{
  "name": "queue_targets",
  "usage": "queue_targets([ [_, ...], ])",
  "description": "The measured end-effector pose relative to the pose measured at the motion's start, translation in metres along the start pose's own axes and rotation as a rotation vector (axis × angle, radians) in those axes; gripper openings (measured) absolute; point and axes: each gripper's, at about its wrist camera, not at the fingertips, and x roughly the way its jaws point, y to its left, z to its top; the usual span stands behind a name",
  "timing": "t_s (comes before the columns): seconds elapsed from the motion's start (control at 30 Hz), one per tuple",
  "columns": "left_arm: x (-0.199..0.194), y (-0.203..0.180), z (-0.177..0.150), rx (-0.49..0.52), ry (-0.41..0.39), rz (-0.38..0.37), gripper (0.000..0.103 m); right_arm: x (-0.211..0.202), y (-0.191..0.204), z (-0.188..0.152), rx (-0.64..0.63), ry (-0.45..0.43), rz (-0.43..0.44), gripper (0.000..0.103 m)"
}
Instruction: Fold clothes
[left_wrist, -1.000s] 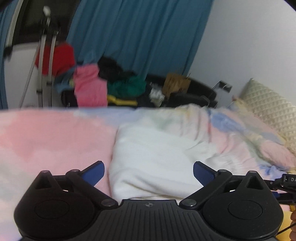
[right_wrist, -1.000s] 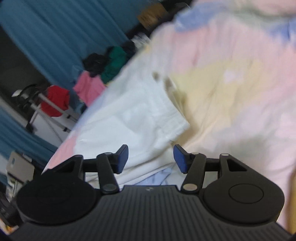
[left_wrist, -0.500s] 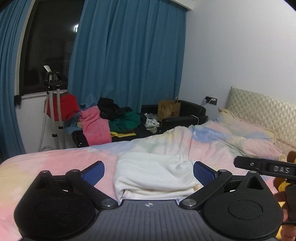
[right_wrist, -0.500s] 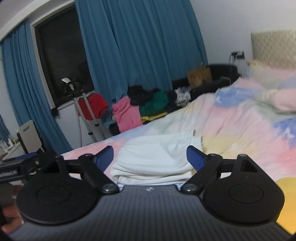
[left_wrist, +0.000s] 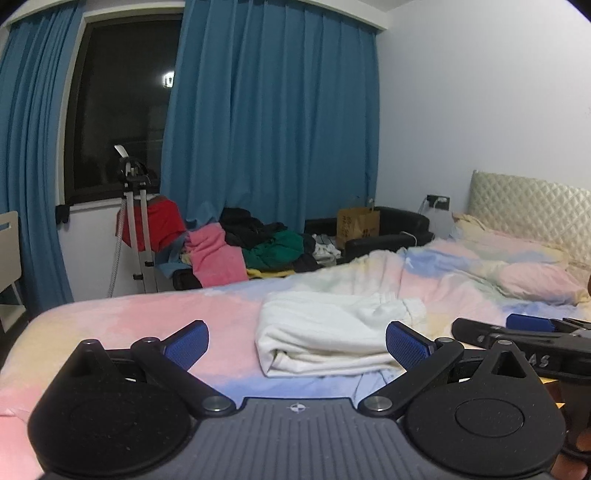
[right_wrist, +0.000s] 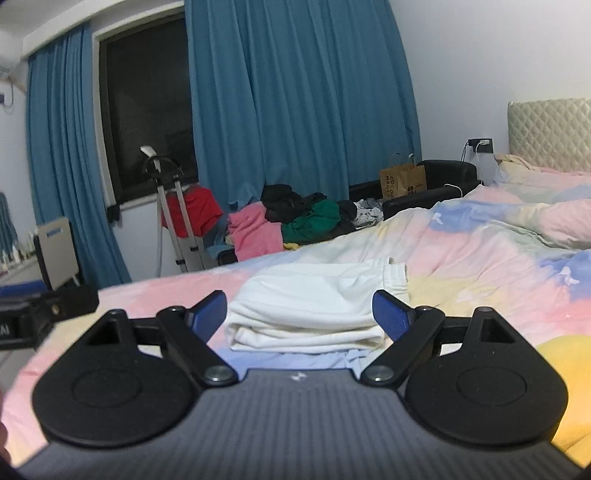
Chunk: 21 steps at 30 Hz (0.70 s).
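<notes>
A white garment (left_wrist: 332, 328) lies folded in a flat stack on the pastel bed cover (left_wrist: 129, 321); it also shows in the right wrist view (right_wrist: 314, 299). My left gripper (left_wrist: 297, 341) is open and empty, held back from the garment's near edge. My right gripper (right_wrist: 299, 314) is open and empty, also short of the garment. The right gripper shows at the right of the left wrist view (left_wrist: 524, 332).
A pile of pink, green and black clothes (left_wrist: 251, 247) lies beyond the bed's far edge by blue curtains (left_wrist: 273, 122). A stand with a red cloth (left_wrist: 136, 221) is at the left. A paper bag (left_wrist: 356, 221) and pillows (left_wrist: 524, 273) are at the right.
Both grippers have drawn back and tilted up from the garment to a level view of the room. The right gripper's jaws have opened wider. The garment lies still.
</notes>
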Motion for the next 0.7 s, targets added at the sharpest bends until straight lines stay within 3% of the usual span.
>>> queue_targets([
  [0.27, 0.008, 0.014, -0.026, -0.021, 0.003, 0.004, 0.103, 0.002, 0.018, -0.035, -0.065, -0.031, -0.057, 0.087],
  [0.43, 0.014, 0.023, -0.03, -0.041, 0.017, 0.014, 0.103, 0.015, 0.019, -0.038, -0.091, 0.016, -0.069, 0.087],
  [0.7, 0.024, 0.028, -0.036, -0.055, 0.046, 0.021, 0.103, 0.017, 0.019, -0.039, -0.095, 0.019, -0.086, 0.087],
])
